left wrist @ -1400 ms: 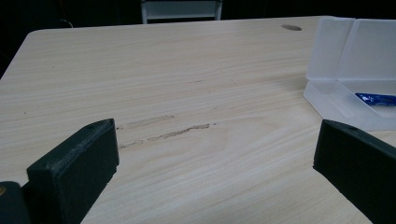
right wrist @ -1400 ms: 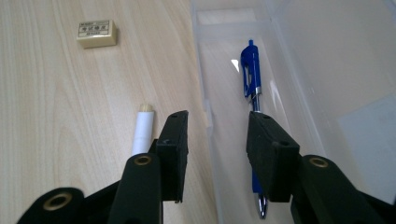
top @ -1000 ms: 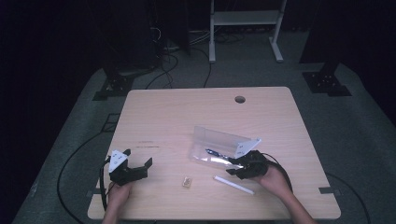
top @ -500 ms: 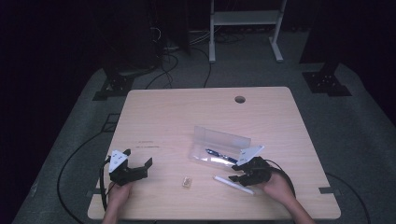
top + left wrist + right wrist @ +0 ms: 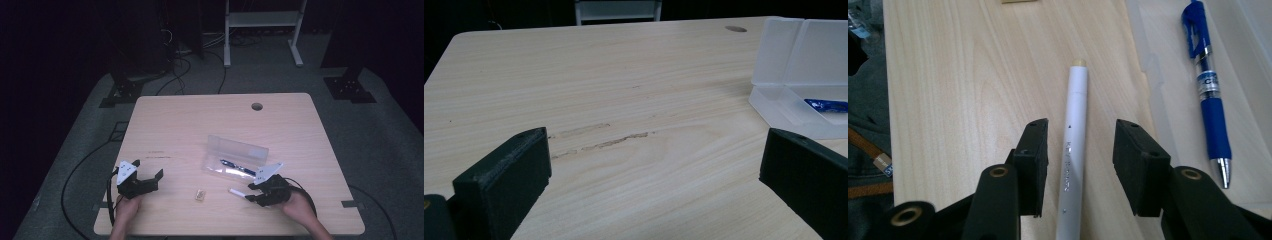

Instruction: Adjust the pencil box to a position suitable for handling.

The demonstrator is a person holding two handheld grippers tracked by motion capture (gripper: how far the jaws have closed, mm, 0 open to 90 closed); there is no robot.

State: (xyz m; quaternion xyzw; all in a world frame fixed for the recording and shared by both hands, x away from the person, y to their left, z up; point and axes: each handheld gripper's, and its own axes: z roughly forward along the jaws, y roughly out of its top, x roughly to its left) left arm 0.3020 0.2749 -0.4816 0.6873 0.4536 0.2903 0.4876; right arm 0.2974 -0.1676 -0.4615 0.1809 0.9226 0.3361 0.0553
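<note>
On the left of the desk (image 5: pixel 170 125), the left gripper (image 5: pixel 150 178) rests low over bare pale wood, its fingers (image 5: pixel 506 175) wide apart with nothing between them; the grain ahead of it carries a few dull scuff marks. Nearer the middle lies a small tan block (image 5: pixel 200 194), too small to identify. Further right, the right gripper (image 5: pixel 1080 160) straddles a slim white pen (image 5: pixel 1074 150), fingers (image 5: pixel 1032 160) apart on either side and not yet pressing on it. That pen lies flat on the desk, just beside the clear plastic case (image 5: pixel 235 157), whose lid stands open and whose tray holds a blue pen (image 5: pixel 1209 95) with a rubbery grip and clear barrel.

Likely trouble: the white barrel is smooth, round and hard, so if the blocky black fingers close off-centre it could roll or squirt away across the slick wood. Coming down too low, a finger might scrape the desk, and the thin translucent case wall nearby could be nudged.
</note>
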